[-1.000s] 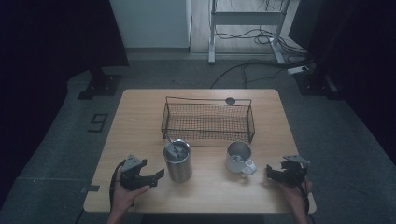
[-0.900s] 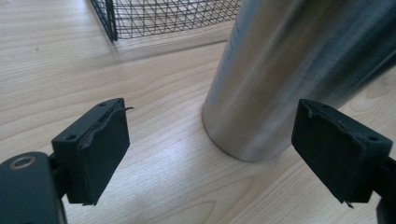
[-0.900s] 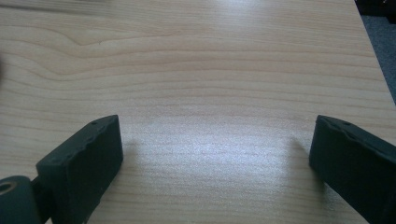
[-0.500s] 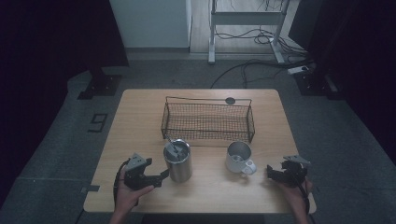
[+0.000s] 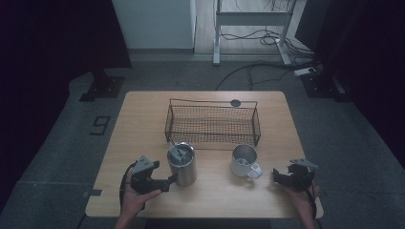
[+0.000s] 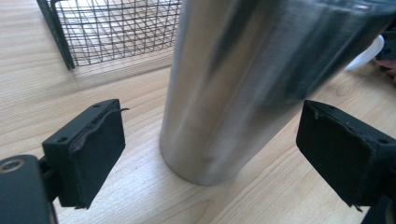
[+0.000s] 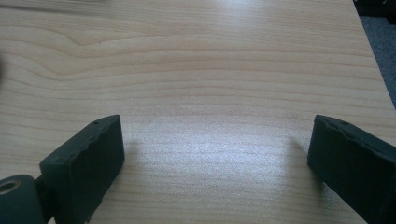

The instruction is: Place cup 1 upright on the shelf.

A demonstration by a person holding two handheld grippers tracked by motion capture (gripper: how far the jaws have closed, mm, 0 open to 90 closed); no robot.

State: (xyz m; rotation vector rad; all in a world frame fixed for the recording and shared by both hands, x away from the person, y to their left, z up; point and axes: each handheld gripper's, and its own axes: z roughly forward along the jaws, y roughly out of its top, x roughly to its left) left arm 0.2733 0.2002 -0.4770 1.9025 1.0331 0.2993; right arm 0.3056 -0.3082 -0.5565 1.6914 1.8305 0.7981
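A: What does the high view show on the wooden table (image 5: 143, 114)?

B: A steel tumbler (image 5: 182, 164) stands upright near the front edge, left of centre. A steel mug (image 5: 244, 161) stands to its right, well apart from it, its handle turned toward the front right. Behind both lies a black wire basket (image 5: 213, 123), and a small dark disc (image 5: 235, 102) rests on the table just beyond the basket's far rim.

A: Where is the left gripper (image 5: 165, 181), and how do its jaws stand?

B: It is held low at the tumbler's left side, pointing toward the base of the cylinder. In the left gripper view the two black jaws are spread wide, one on each side of the tumbler (image 6: 252, 79), and neither pad touches the metal. The tumbler's foot sits flat on the wood between them, with a corner of the basket (image 6: 112, 32) behind at upper left.

A: And the right gripper (image 5: 277, 175)?

B: It rests near the front right corner of the table, pointing toward the mug but apart from it. In the right gripper view its jaws are also wide apart, with bare table (image 7: 196, 93) between them.

A: Is anything inside the tumbler?

B: A slanted grey shape shows at its mouth in the high view; what it is cannot be told.
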